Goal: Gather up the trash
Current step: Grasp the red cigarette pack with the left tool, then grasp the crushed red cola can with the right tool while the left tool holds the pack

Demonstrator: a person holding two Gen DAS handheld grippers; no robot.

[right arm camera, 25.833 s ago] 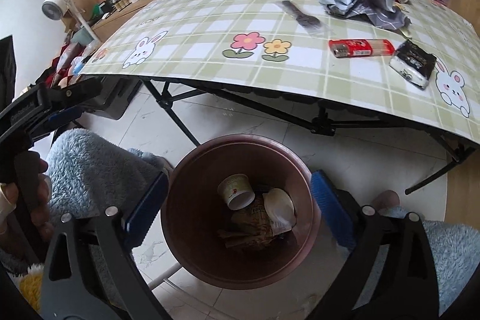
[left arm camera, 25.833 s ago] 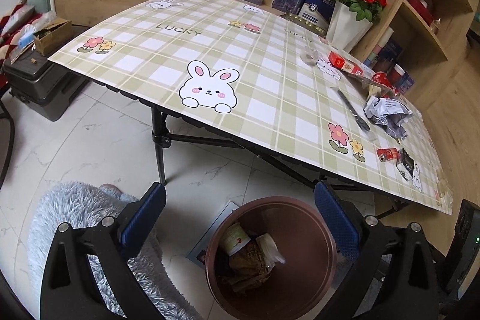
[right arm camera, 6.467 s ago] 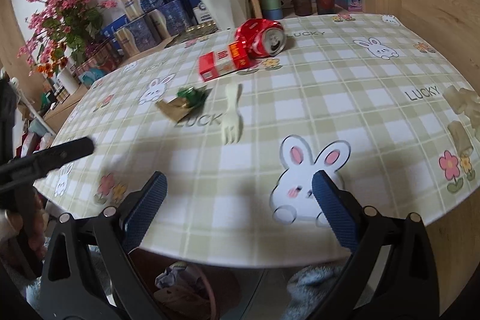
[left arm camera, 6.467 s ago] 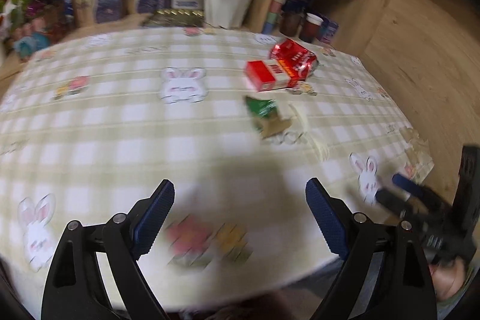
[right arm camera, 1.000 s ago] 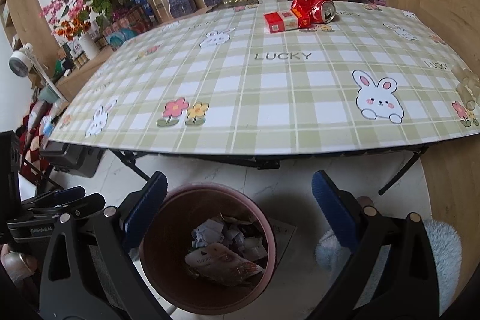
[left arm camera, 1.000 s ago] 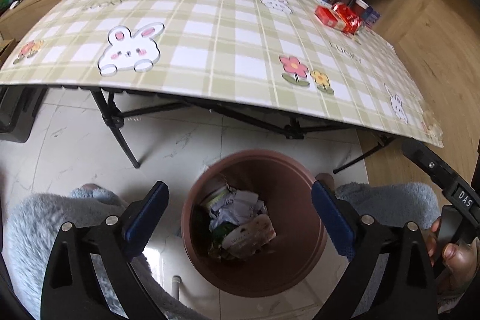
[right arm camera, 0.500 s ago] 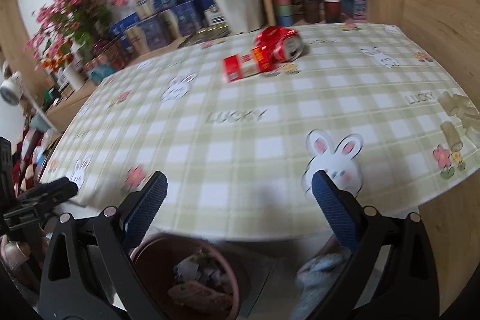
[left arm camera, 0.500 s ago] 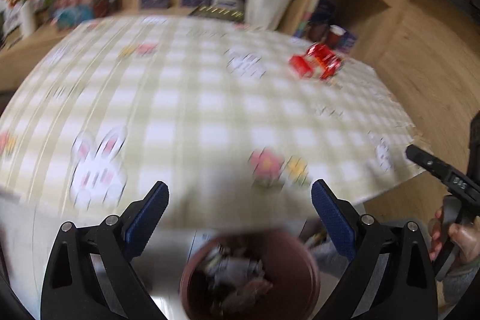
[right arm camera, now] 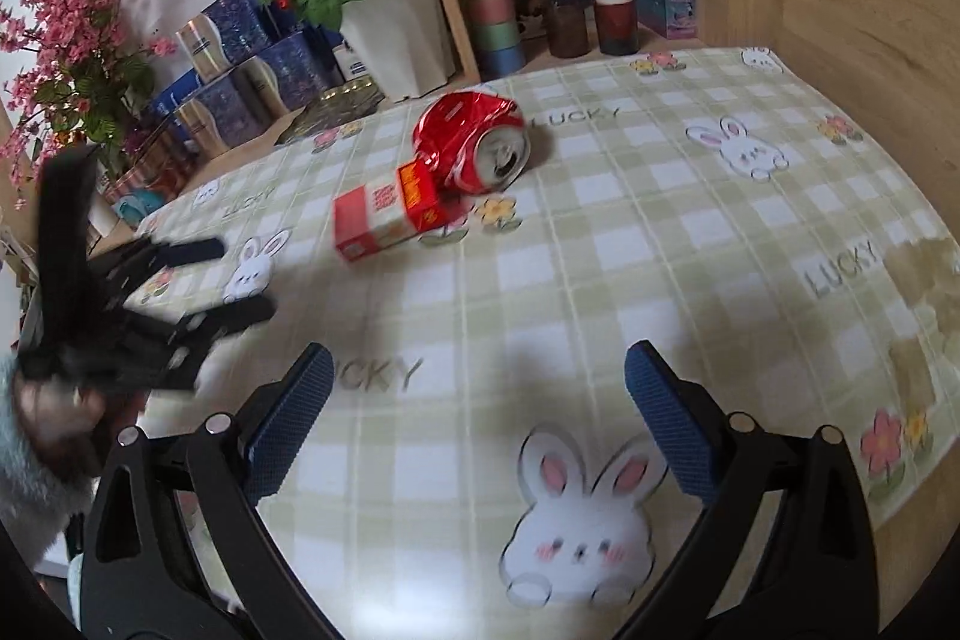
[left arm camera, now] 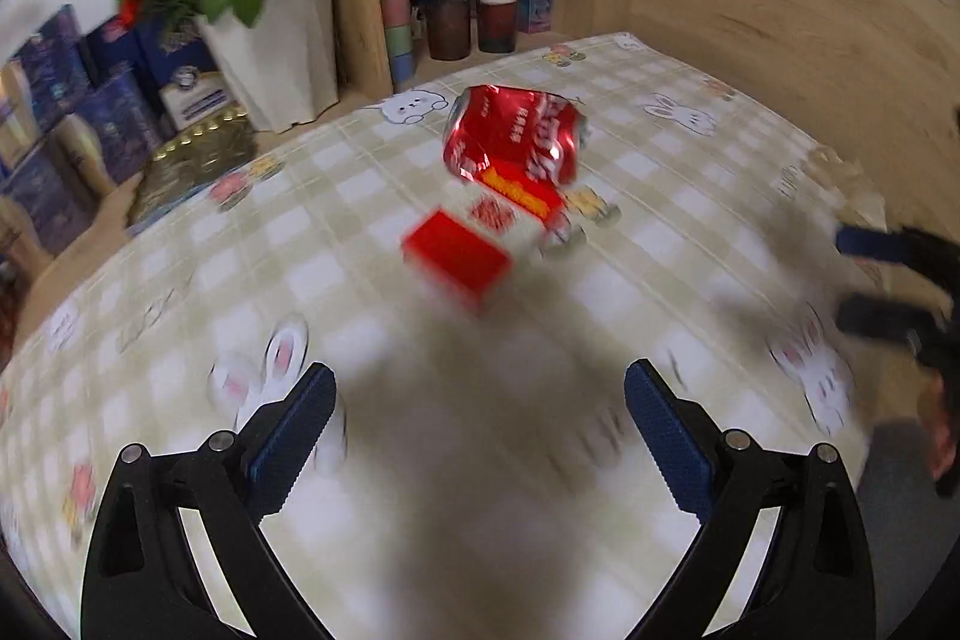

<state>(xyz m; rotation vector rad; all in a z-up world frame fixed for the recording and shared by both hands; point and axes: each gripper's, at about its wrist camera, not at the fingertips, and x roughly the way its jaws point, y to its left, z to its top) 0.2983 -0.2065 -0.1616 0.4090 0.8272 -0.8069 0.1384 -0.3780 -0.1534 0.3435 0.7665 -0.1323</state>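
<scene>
Two pieces of trash are seen on the checked tablecloth (right arm camera: 630, 244): a crushed red can (right arm camera: 471, 143) and a red and white carton (right arm camera: 389, 215), the two touching or very nearly so, near the far edge of the table by the shelf unit. In the right wrist view the pair sits in the upper middle of the frame, slightly left of centre; the can lies on its side with its open end turned toward the lower right, and the carton's long axis runs from lower left to upper right, ending against the can. The right gripper (right arm camera: 477, 394) shows its jaws wide apart and empty, with the carton ahead and a little left of the gap between them. In the left wrist view, which is heavily blurred, the carton (left arm camera: 459, 253) lies in the middle of the frame, directly ahead of the left gripper (left arm camera: 480, 415), whose jaws are likewise wide apart and empty; the can (left arm camera: 516, 139) lies beyond it, above centre. The left tool is visible at middle left of the right view, its fingers pointing toward the carton from the left. Judgement: the left gripper is the better aligned with the carton and appears the nearer to it, though blur limits confidence; the carton's long axis lies oblique to both jaw gaps, so a wrist turn would likely be needed to close across its narrow width
</scene>
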